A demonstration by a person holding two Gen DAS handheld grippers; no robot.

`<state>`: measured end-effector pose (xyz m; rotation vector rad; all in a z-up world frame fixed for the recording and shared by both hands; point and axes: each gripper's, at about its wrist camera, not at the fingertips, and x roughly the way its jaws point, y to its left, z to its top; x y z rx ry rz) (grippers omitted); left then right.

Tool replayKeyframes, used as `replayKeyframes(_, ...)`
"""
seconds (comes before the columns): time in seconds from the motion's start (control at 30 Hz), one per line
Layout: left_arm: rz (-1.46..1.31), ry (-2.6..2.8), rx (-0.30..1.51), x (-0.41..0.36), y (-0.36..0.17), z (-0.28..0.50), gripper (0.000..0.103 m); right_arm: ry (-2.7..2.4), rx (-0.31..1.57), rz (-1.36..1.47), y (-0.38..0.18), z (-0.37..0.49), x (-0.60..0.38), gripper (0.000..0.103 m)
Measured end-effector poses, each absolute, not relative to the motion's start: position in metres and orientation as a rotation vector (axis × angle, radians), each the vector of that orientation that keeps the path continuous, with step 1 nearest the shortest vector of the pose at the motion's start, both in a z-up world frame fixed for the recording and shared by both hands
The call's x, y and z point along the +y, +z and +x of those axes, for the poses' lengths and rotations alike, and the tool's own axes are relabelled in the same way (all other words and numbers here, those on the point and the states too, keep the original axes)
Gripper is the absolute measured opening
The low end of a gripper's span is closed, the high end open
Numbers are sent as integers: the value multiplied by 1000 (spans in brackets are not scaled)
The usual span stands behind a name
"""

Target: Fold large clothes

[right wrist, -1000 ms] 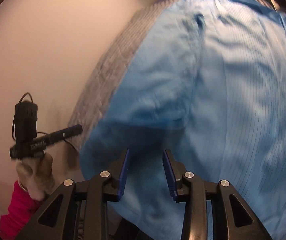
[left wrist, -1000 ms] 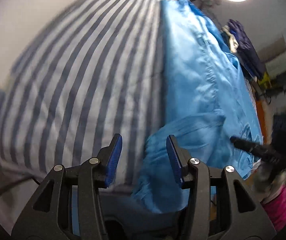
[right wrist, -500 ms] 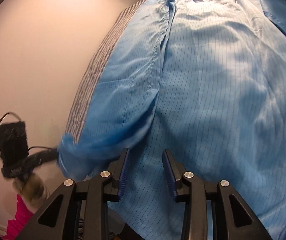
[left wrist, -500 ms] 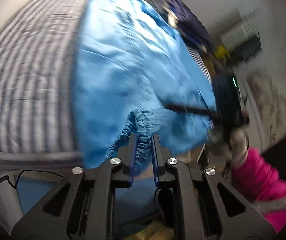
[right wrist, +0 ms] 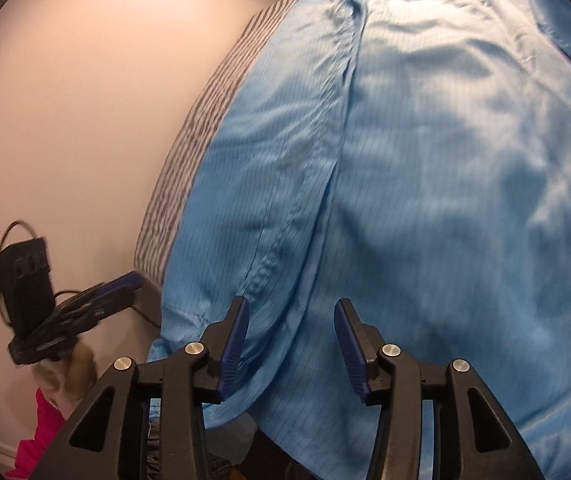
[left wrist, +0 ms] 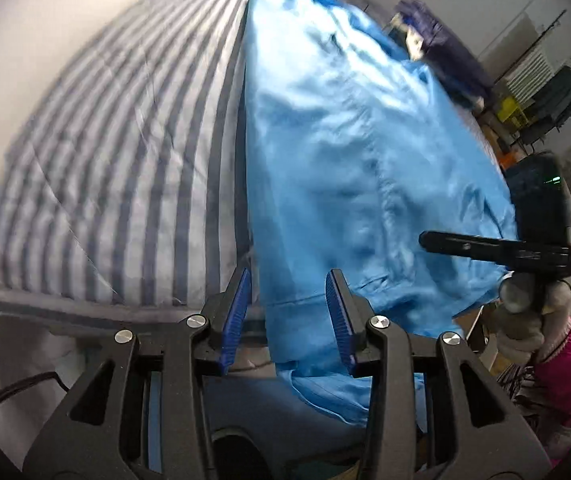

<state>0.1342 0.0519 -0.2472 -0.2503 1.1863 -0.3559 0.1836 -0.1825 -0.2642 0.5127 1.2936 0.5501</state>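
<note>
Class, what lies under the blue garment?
A striped bedcover shows beside the blue garment and runs under it; whatever else lies beneath is covered.

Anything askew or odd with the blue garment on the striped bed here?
The blue garment lies flat but overhangs the near edge of the striped bed, hem dangling. Both tools, left and right, are open, holding nothing.

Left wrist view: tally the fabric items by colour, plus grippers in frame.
Light blue garment: 1
Blue-and-white striped bedcover: 1
Dark purple clothing pile, blurred, counted as one: 1
Grippers: 2, the left gripper with jaws apart and the right gripper seen side-on
Total: 5
</note>
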Motion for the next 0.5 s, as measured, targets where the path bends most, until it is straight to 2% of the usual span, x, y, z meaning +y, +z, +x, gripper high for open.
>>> replayKeyframes(0.1, -308, -377, 1235, 48, -268, 142, 40, 565, 1321, 541, -273, 184, -174, 48)
replayKeyframes(0.2, -309, -364, 1260, 43, -279, 147, 5, 560, 1328, 548, -280, 186, -168, 48)
replayKeyframes(0.27, -301, -360, 1237, 45, -271, 145, 3, 566, 1323, 540, -280, 187, -164, 32)
replayKeyframes(0.3, -301, -361, 1218, 45, -266, 144, 2, 582, 1328, 541, -280, 189, -161, 19)
replayKeyframes(0.33, -294, -354, 1195, 46, -258, 141, 2, 600, 1333, 557, -279, 189, -158, 13)
replayKeyframes(0.4, -259, -333, 1170, 53, -251, 139, 2, 617, 1318, 548, -274, 187, -150, 6)
replayKeyframes(0.5, -239, -304, 1202, 52, -263, 140, 2, 610, 1297, 459, -270, 187, -135, 4)
